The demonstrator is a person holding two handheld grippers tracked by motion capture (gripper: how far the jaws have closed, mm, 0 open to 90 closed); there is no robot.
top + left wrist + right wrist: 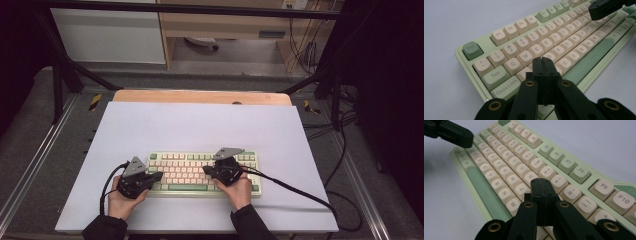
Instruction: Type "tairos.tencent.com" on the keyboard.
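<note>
A pale green keyboard (202, 174) with cream keys lies on the white sheet near the front edge. My left gripper (159, 176) is shut and empty, with its joined tips over the keyboard's left end. In the left gripper view those tips (543, 60) hover above the letter keys (554, 37) near S and D. My right gripper (205, 170) is also shut and empty, pointing left over the middle keys. In the right gripper view its tips (541, 181) sit above the keys (506, 170) near K. Whether either tip touches a key, I cannot tell.
The white sheet (200, 125) covers a wooden tabletop (200, 96). A black cable (300, 192) trails right from the right gripper across the sheet. Dark frame legs and more cables stand off the table at both sides. A person's hands (239, 192) hold the grippers.
</note>
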